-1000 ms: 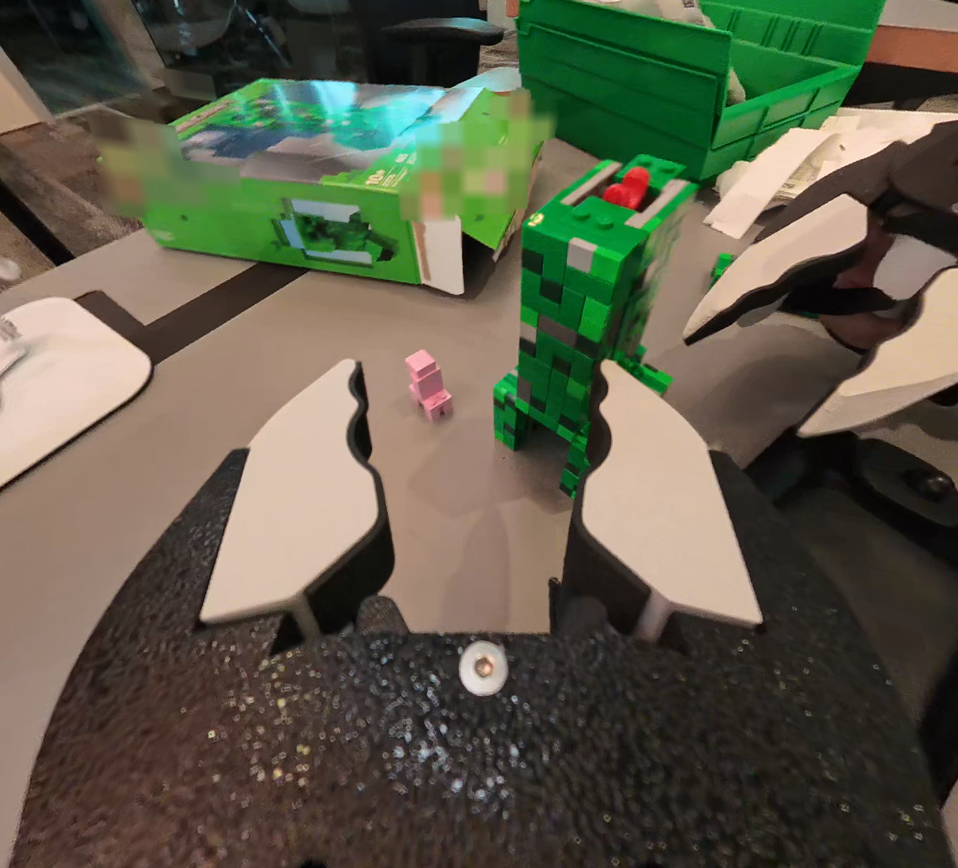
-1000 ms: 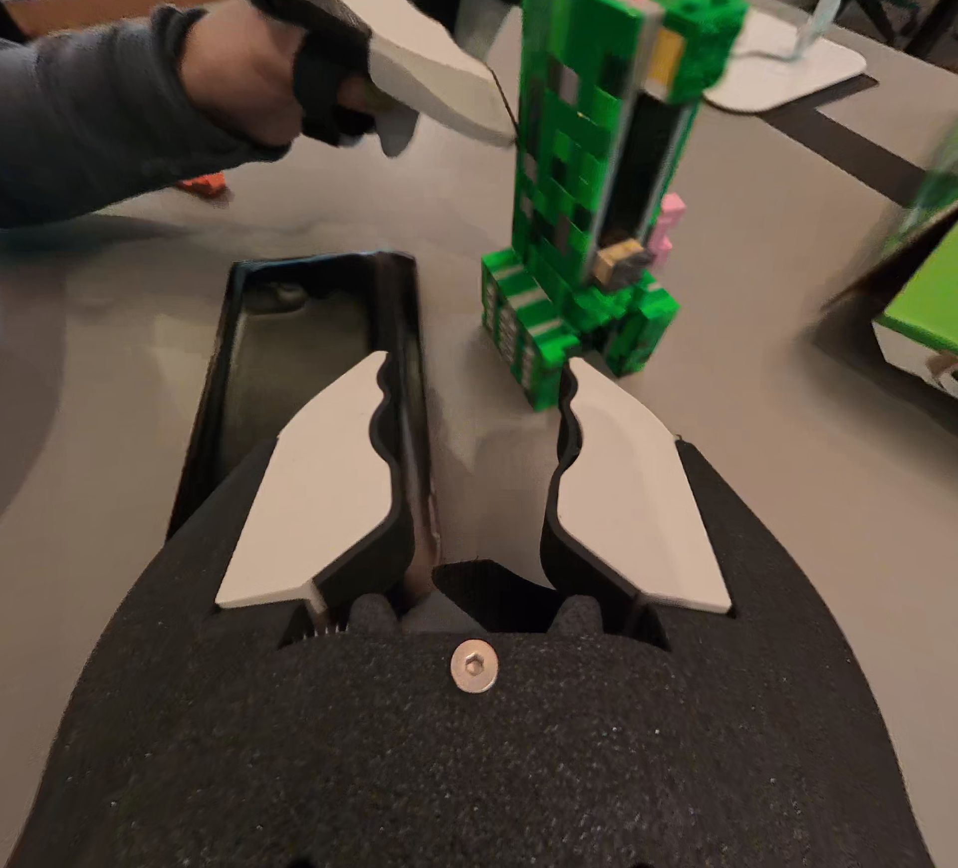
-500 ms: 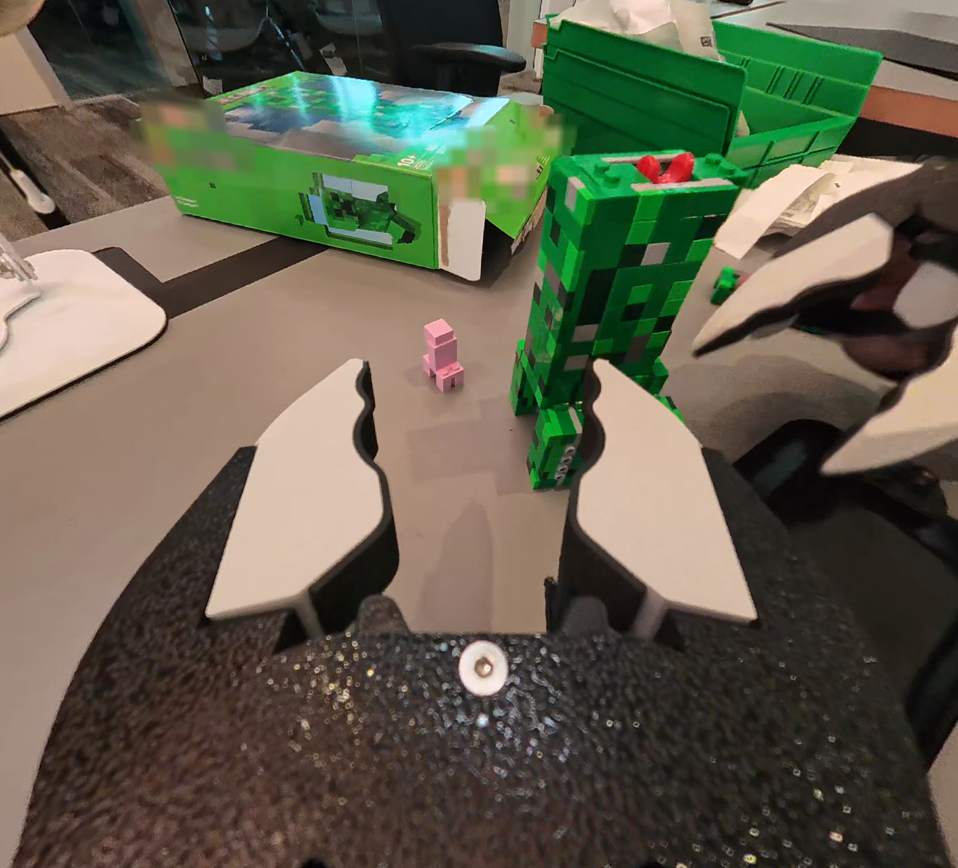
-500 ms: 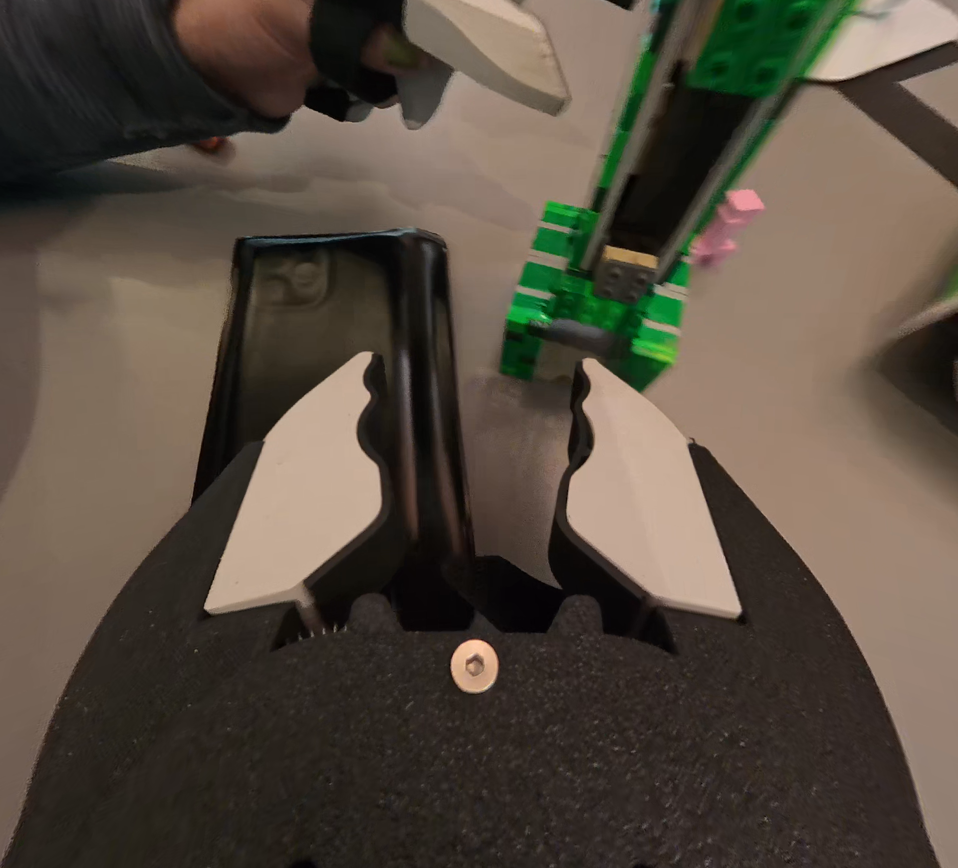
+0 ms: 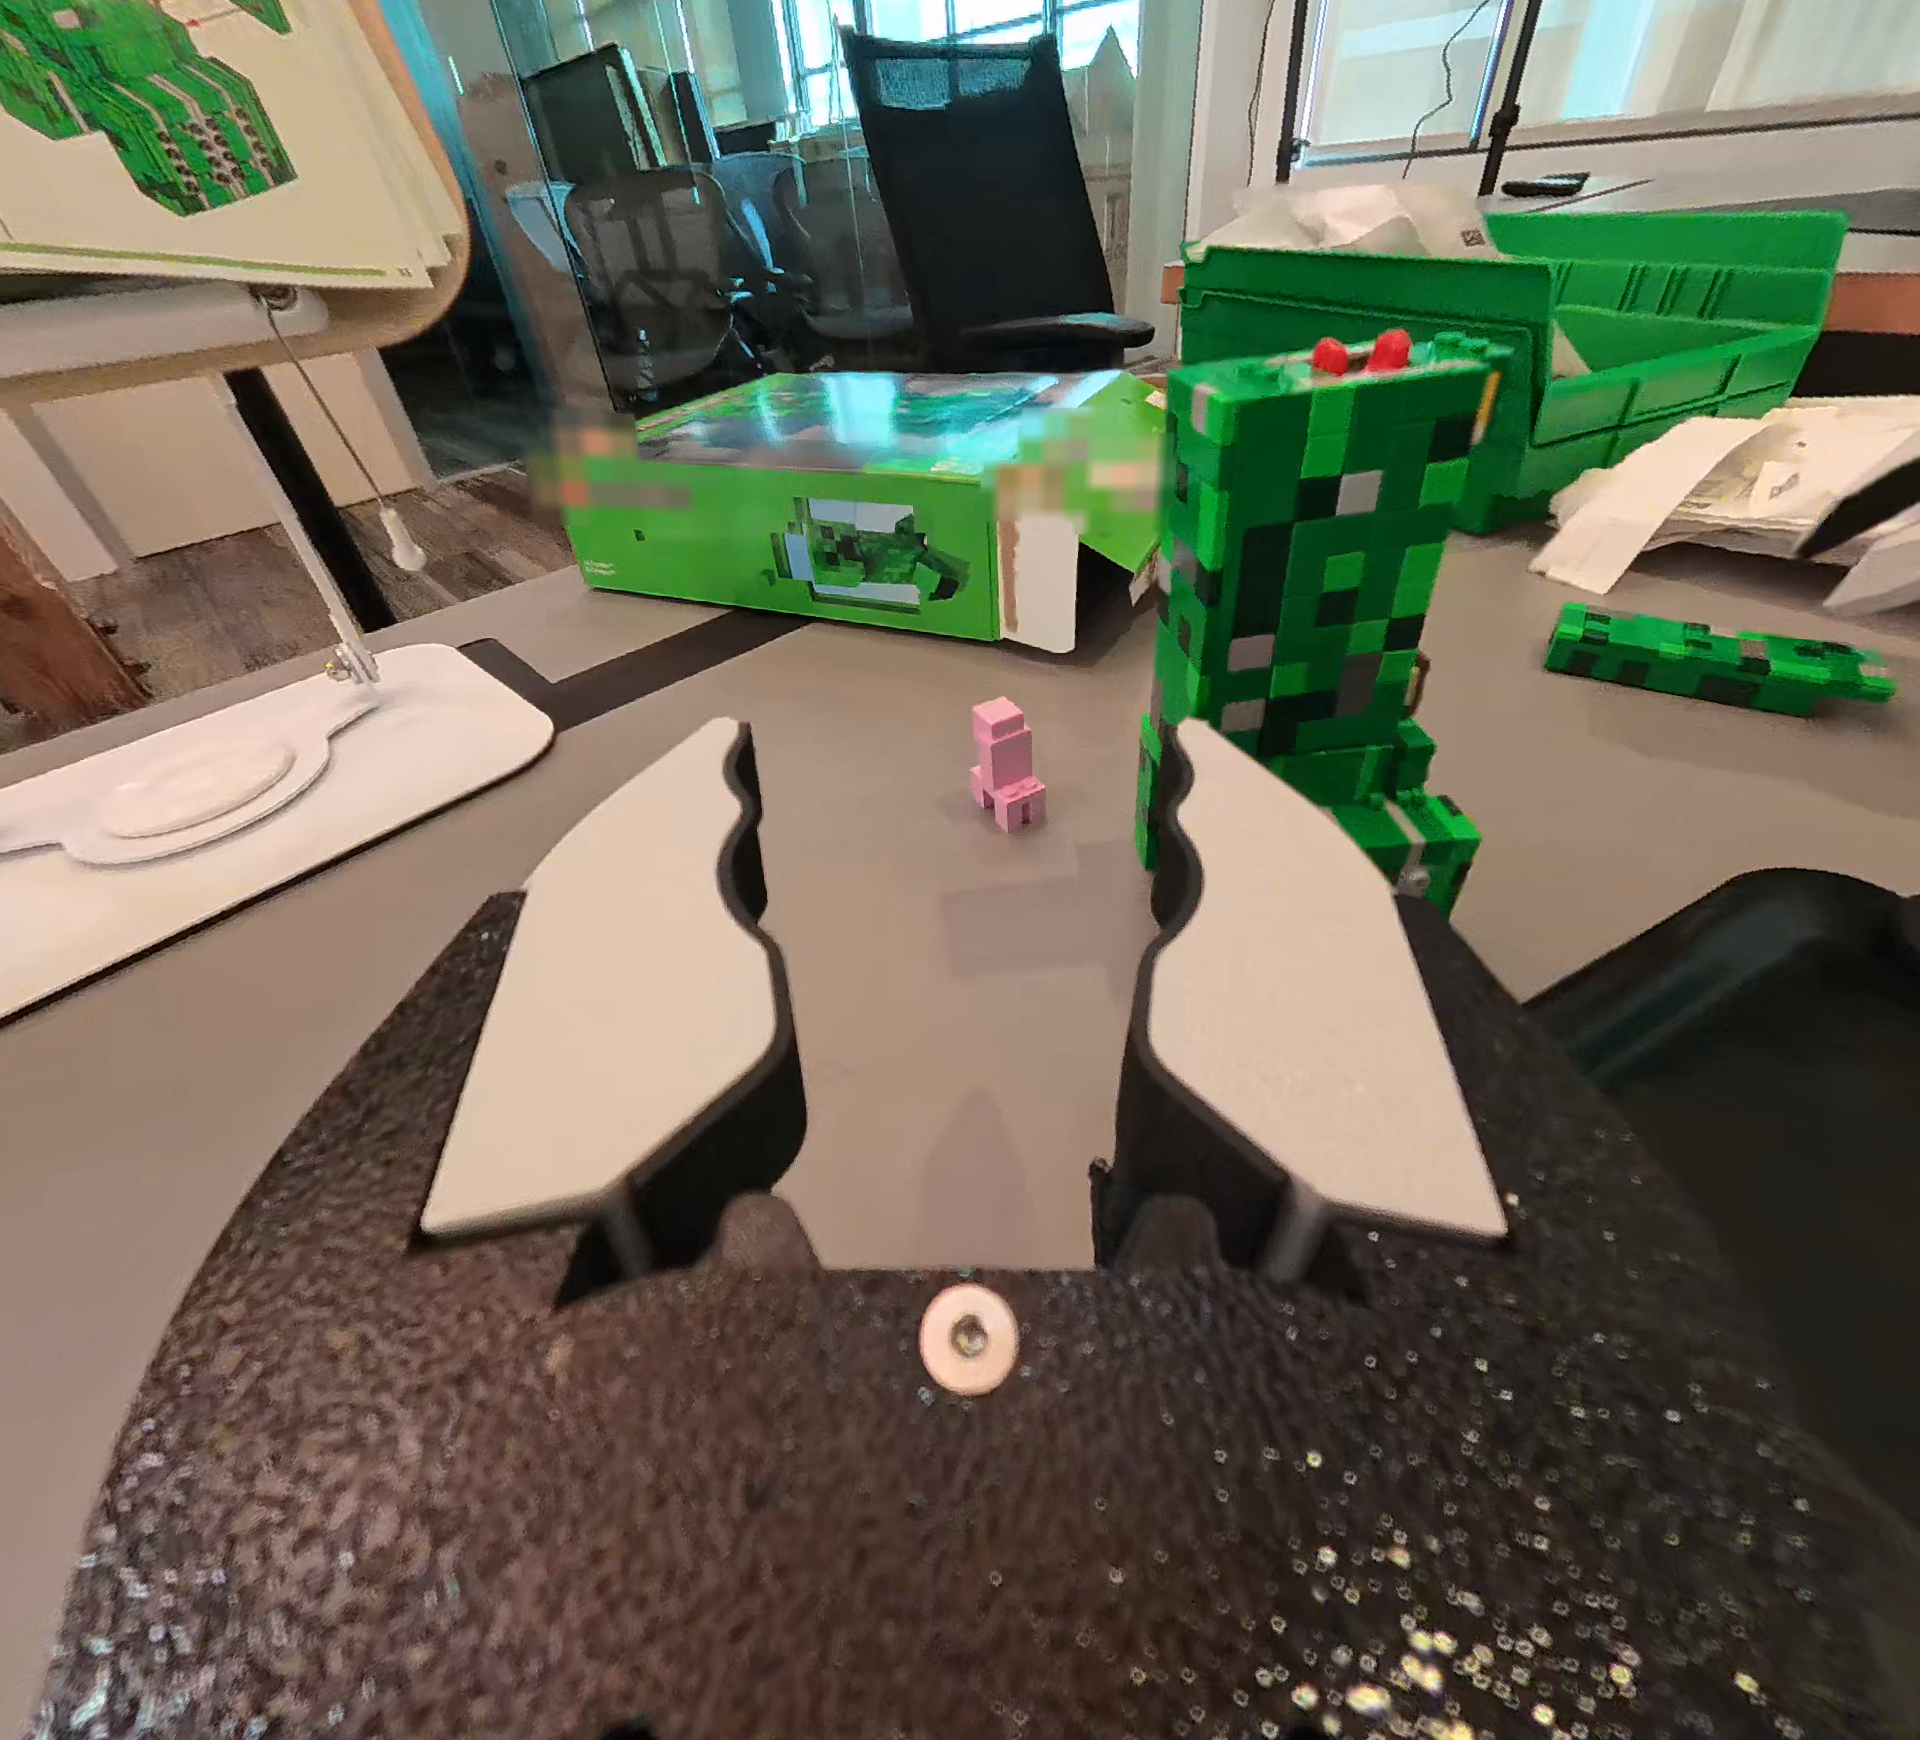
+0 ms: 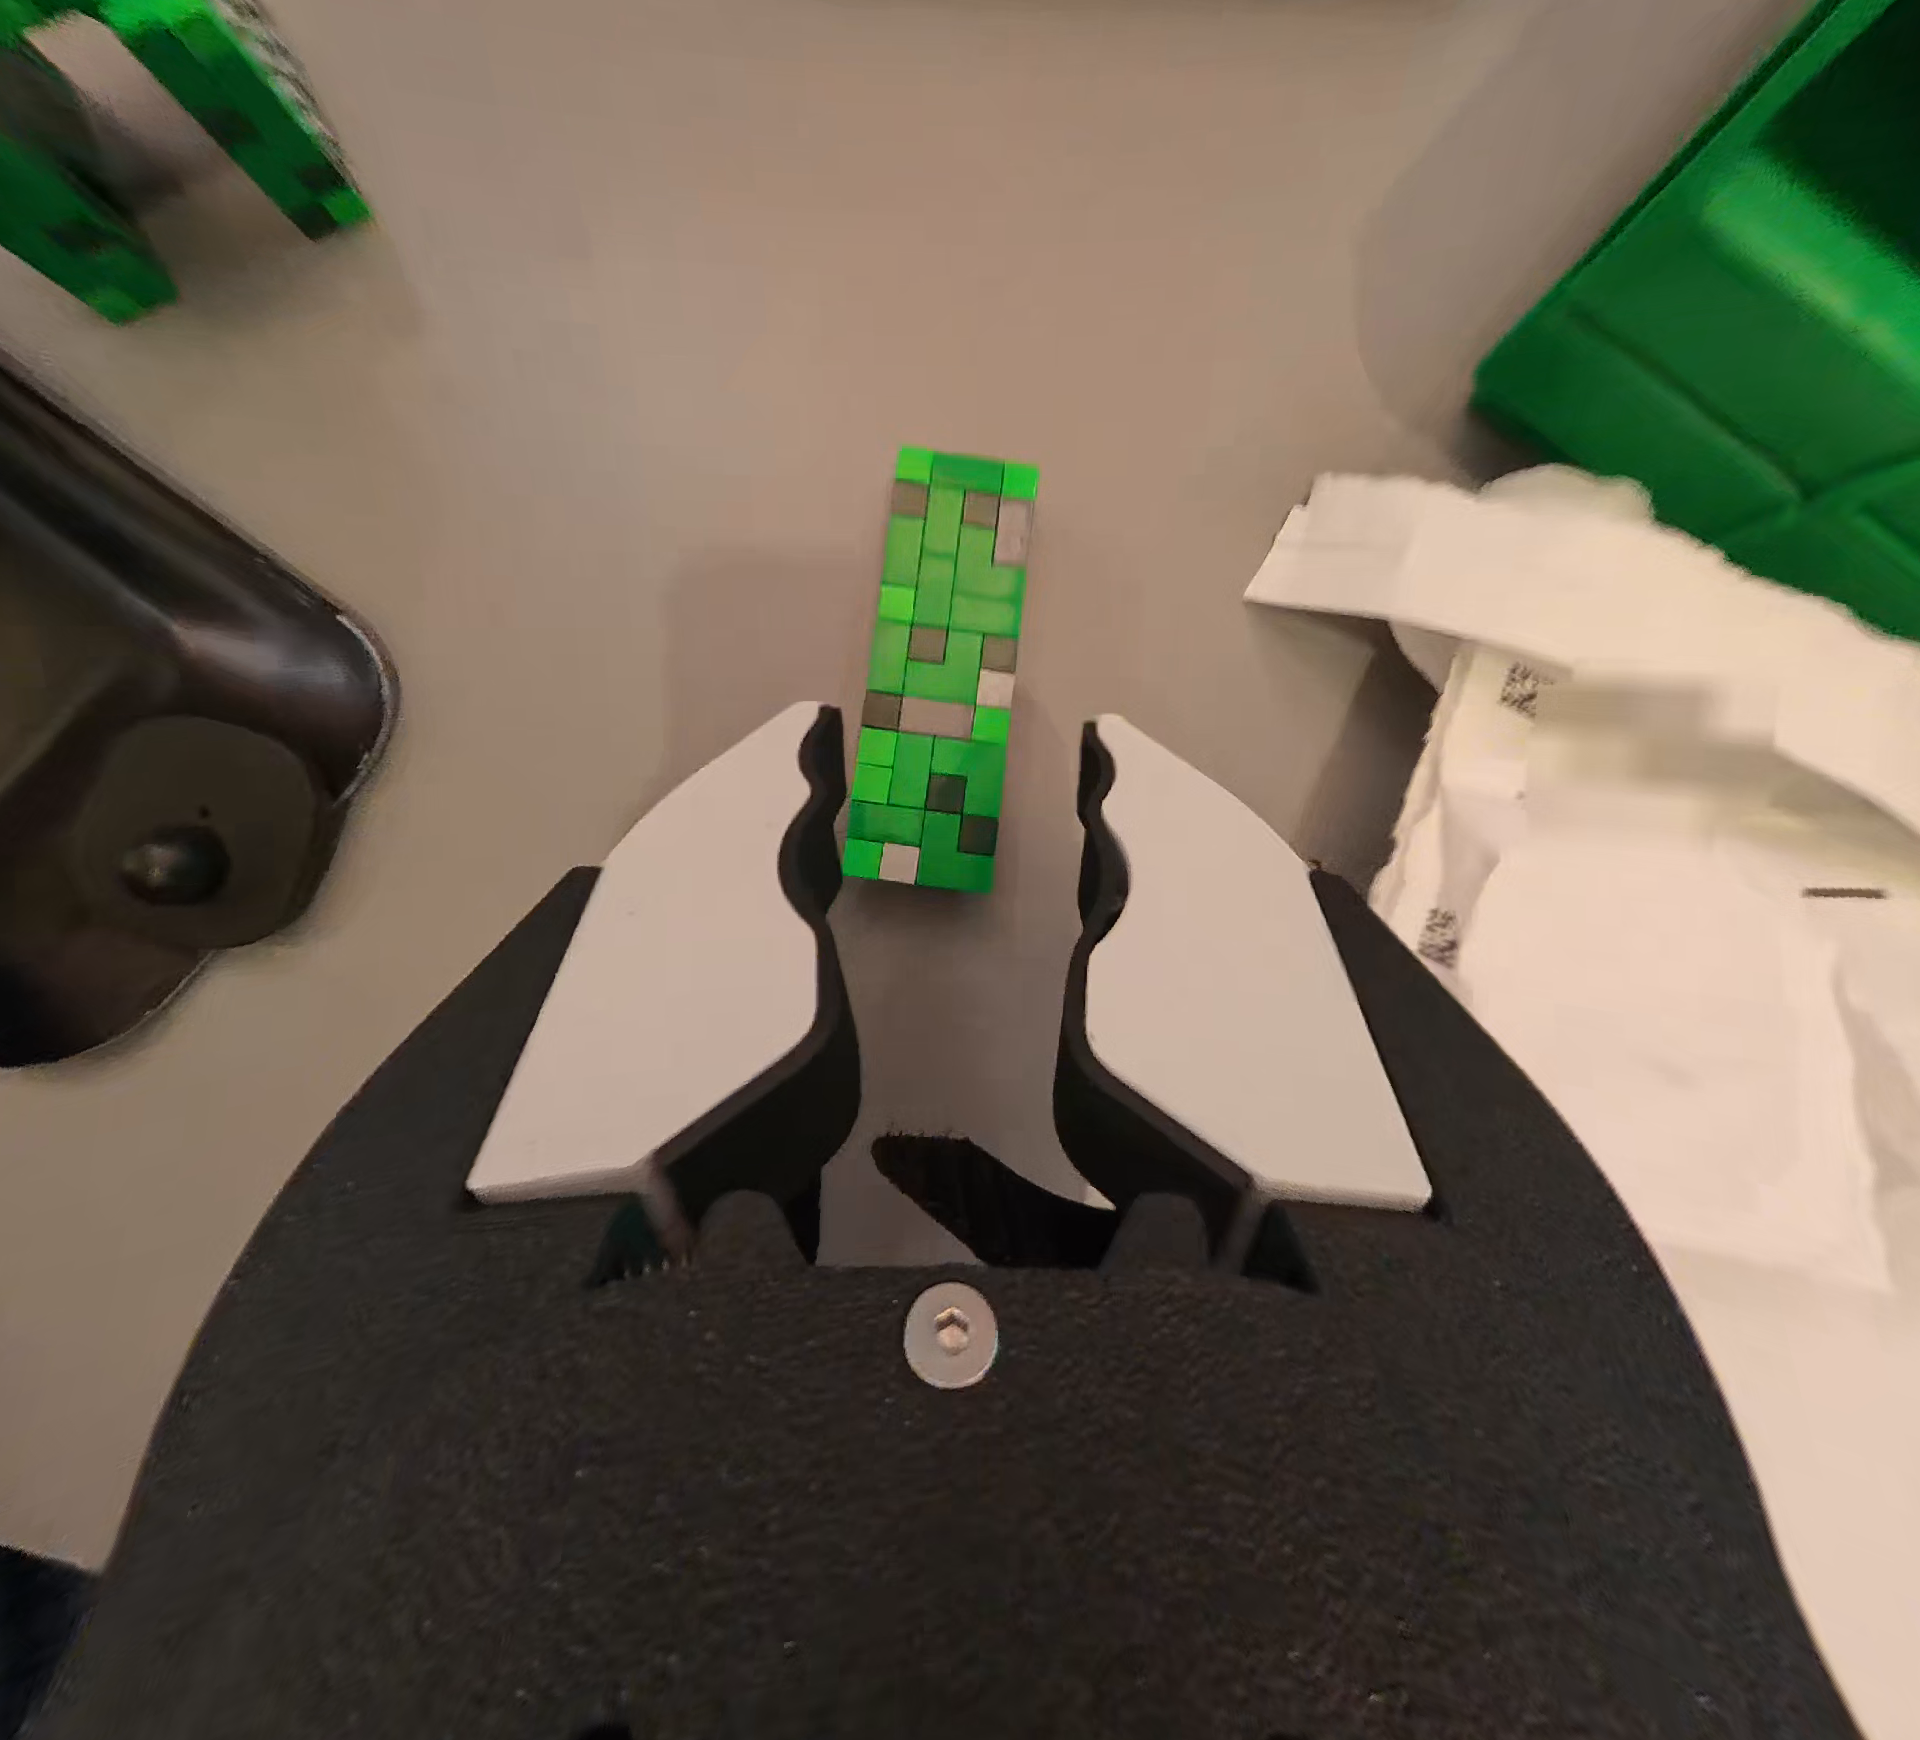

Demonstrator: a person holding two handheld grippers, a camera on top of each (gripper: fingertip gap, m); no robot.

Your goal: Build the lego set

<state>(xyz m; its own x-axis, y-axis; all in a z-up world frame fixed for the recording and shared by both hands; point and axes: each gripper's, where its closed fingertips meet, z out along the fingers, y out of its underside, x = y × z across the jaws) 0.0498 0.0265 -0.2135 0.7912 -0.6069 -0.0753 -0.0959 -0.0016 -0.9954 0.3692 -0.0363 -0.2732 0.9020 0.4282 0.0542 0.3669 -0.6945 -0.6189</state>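
Note:
A tall green brick figure (image 5: 1320, 568) with red studs on top stands upright on the grey table, just past my left gripper's right finger; it also shows blurred in the right wrist view (image 6: 156, 111). A small pink brick pig (image 5: 1006, 768) stands to its left. My left gripper (image 5: 956, 745) is open and empty, low over the table. A flat green brick panel (image 6: 945, 667) lies on the table and also shows in the left wrist view (image 5: 1714, 656). My right gripper (image 6: 951, 729) is open above the panel's near end, its fingers on either side. Its fingertips (image 5: 1870, 537) show at the left wrist view's right edge.
The green set box (image 5: 831, 506) lies behind the pig. Green bins (image 5: 1621, 340) stand at the back right, with white paper bags (image 6: 1558, 755) beside them. A booklet on a stand (image 5: 187, 59) with a white base (image 5: 208, 776) is on the left. A black tray (image 6: 156, 734) lies left of the panel. From my left tips it is roughly 12 cm to the small pink brick pig (image 5: 1006, 768); from my right, 30 cm.
My right gripper has swung away from the standing figure and now hangs over the flat panel. My left gripper has tilted up and drawn back slightly; the figure stays standing.

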